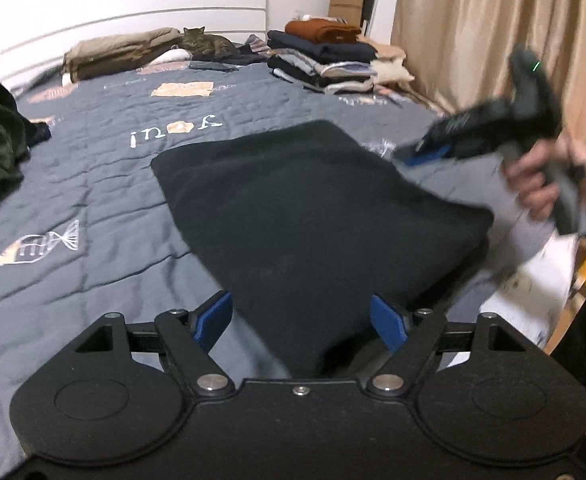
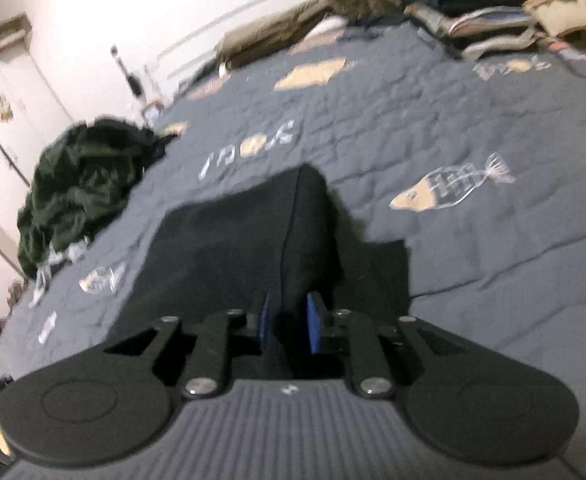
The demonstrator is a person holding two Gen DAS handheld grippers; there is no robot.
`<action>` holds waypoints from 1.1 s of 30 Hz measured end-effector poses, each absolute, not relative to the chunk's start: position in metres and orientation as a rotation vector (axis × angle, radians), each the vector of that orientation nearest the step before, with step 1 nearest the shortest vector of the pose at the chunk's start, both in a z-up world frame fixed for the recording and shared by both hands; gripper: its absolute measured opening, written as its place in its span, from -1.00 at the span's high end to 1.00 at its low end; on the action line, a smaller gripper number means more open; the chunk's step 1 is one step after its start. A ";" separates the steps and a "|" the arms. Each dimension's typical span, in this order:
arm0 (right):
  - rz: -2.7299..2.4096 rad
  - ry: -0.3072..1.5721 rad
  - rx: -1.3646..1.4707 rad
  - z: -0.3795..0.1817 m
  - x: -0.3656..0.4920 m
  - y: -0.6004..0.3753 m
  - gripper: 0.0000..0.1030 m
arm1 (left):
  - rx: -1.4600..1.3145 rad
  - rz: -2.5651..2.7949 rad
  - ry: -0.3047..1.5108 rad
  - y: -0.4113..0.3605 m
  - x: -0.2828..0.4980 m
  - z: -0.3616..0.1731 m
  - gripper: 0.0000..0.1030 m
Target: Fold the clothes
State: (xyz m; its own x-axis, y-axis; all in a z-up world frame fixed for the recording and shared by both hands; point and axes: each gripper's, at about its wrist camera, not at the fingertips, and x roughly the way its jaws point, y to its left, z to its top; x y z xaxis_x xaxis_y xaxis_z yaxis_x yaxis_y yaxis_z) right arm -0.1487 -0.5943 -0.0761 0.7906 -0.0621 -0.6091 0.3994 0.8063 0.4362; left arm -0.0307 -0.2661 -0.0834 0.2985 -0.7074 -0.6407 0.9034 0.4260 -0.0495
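Observation:
A black folded garment (image 1: 313,208) lies flat on the grey quilted bed (image 1: 93,184). My left gripper (image 1: 301,320) is open wide at its near corner; the cloth sits between the blue pads, and no squeeze shows. In the left wrist view my right gripper (image 1: 417,156) hovers blurred at the garment's far right edge, held by a person's hand (image 1: 533,184). No cloth hangs from it. In the right wrist view, the right gripper (image 2: 291,320) has its pads a little apart, with the thick garment (image 2: 233,248) just beyond them.
A stack of folded clothes (image 1: 325,60) stands at the bed's far right by the beige curtain (image 1: 493,20). A tabby cat (image 1: 209,42) lies beside a pillow (image 1: 121,52) at the headboard. A crumpled dark green pile (image 2: 81,184) sits at the left edge.

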 end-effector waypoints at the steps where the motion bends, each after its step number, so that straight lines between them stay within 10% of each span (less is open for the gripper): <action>1: -0.267 0.595 0.603 -0.073 -0.158 -0.593 0.54 | 0.365 -1.096 0.642 -0.264 -0.034 -0.084 -0.45; 5: -0.266 0.525 0.666 -0.063 -0.193 -0.583 0.46 | 0.406 -1.139 0.582 -0.260 -0.056 -0.084 -0.41; 11: -0.230 0.511 0.746 -0.071 -0.226 -0.556 0.38 | 0.594 -1.242 0.410 -0.270 -0.101 -0.099 0.31; 33: -0.278 0.534 1.010 -0.111 -0.247 -0.540 0.33 | 1.213 -1.020 -0.014 -0.317 -0.143 -0.177 0.33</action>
State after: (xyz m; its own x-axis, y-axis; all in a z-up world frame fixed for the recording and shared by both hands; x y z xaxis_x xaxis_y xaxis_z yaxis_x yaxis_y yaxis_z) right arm -0.2473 -0.5399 -0.1113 0.8388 0.0220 -0.5441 0.4581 0.5116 0.7269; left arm -0.1429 -0.3172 -0.1768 0.5796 -0.6508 -0.4905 0.6367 -0.0141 0.7710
